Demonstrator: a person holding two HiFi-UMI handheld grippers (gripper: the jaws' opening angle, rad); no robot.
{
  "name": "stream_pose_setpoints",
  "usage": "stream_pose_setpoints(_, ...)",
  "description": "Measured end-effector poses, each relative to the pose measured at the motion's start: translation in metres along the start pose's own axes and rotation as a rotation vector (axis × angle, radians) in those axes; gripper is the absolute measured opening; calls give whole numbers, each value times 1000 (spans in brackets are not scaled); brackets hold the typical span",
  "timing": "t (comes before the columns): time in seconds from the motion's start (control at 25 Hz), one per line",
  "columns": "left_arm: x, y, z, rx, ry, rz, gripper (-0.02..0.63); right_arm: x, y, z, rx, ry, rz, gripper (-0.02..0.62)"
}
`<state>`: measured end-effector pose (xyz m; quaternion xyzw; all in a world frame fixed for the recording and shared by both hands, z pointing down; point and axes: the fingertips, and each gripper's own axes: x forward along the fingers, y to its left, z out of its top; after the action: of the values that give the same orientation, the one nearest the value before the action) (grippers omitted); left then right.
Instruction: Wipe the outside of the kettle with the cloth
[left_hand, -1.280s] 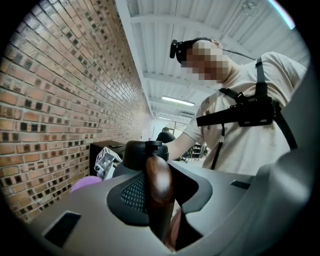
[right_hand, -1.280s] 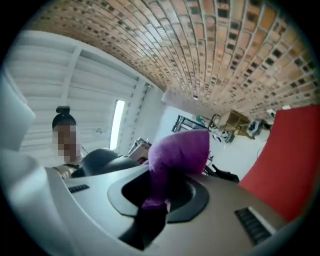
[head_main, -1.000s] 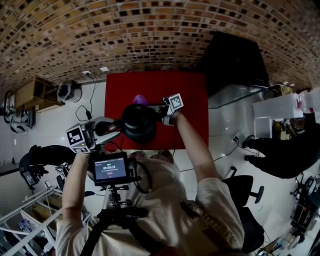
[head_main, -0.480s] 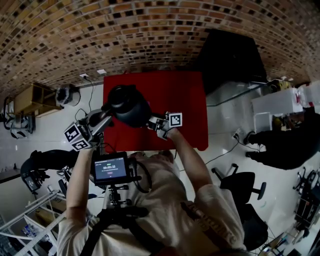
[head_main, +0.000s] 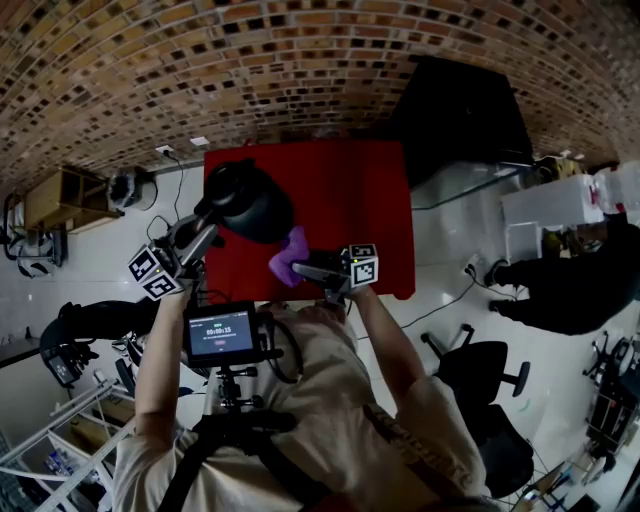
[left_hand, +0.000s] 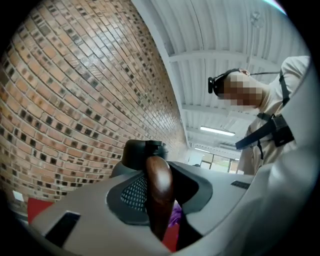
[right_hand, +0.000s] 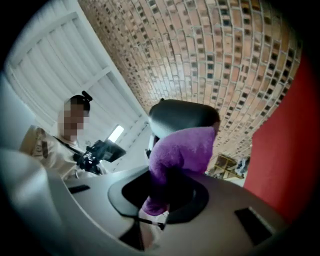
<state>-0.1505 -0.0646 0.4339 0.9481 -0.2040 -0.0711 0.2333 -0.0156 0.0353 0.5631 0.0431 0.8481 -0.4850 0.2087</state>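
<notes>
The left gripper (left_hand: 159, 200) is clamped on the brown handle (left_hand: 158, 180) of the kettle (head_main: 248, 202). The kettle's dark body sits beyond the jaws, above the table's (head_main: 370, 200) left edge and toward the far left corner. It looks lifted rather than standing, though its underside cannot be seen. The right gripper (right_hand: 159, 197) is closed on the purple cloth (right_hand: 182, 150), which bunches out past its jaws. In the head view the cloth hangs above the near edge, left of the middle. The kettle lies just beside it, toward the far left; whether fabric and kettle wall touch cannot be told. Along the right gripper's own line the kettle's rounded side stands straight ahead, right behind the cloth. I judge the right hand needs only to press forward and a little leftward to lay the cloth on that side. The handle runs back from the body toward the left gripper, slanting to the near left corner, so that side is taken. The free wall faces the right and near edges, and the right gripper is the nearer to it.
</notes>
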Motion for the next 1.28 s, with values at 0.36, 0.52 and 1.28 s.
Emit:
stream_pose_setpoints(0.36, 0, 36, -58, 64, 223, 93, 100, -25, -8, -7, -119, 110, -252, 86)
stream_pose_setpoints(0.52, -6, 50, -88, 37, 263, 111, 100, -35, -23, -30, -148, 232, -353, 86)
stream_pose_setpoints(1.28, 36, 163, -202, -98, 384, 316, 103, -64, -54, -68, -53, 213, -572, 89)
